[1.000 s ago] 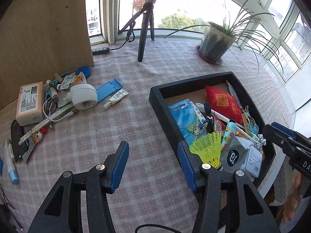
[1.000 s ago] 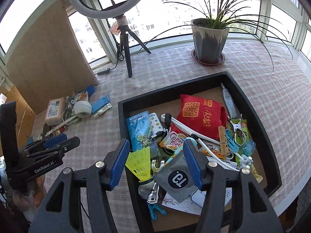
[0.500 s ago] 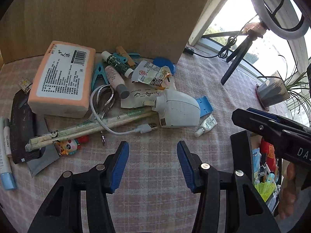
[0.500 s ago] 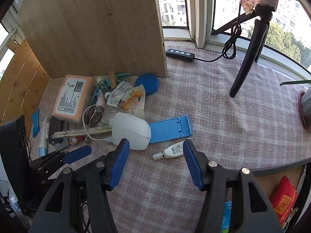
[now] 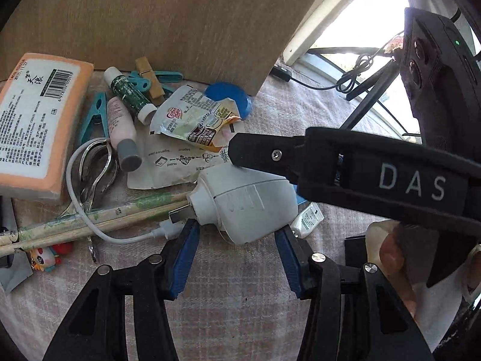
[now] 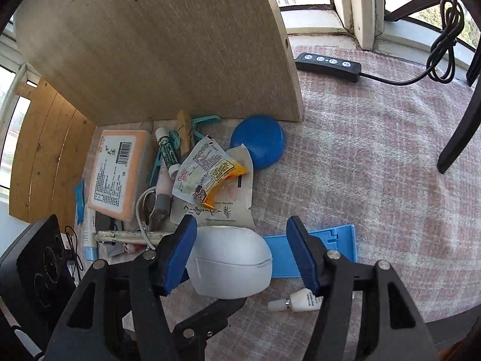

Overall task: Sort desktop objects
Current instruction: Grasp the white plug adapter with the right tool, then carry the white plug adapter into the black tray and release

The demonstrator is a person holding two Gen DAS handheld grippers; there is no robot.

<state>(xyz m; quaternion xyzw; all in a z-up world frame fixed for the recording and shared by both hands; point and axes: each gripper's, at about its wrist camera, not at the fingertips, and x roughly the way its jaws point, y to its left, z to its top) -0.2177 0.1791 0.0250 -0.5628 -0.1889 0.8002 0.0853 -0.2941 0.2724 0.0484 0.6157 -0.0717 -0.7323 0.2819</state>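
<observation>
Clutter crowds the foot of an upright wooden board (image 6: 168, 45) on a checked tablecloth (image 6: 375, 180), where both handheld grippers converge on a white rounded charger (image 5: 249, 204) with a white cable (image 5: 78, 207) plugged into it. Left gripper (image 5: 237, 237) stands with its blue pads apart on either side of the charger's near end, not pressing it. Right gripper (image 6: 240, 258), its jaws just widened, straddles the same charger from the other side, pads likewise apart; in the left view one of its black fingers seems to touch the charger's top, though the angle leaves that uncertain. Beside the charger lie a blue plastic stand (image 6: 318, 249) and a small white tube (image 6: 300, 302). Nearer the board sit an orange-edged packet (image 5: 33, 126), a torn coffee sachet (image 6: 207, 177), a blue round lid (image 6: 258, 141), teal clothes pegs (image 5: 96, 117) and wrapped chopsticks (image 5: 90, 222). A black remote (image 6: 327, 64) rests by the window sill.
</observation>
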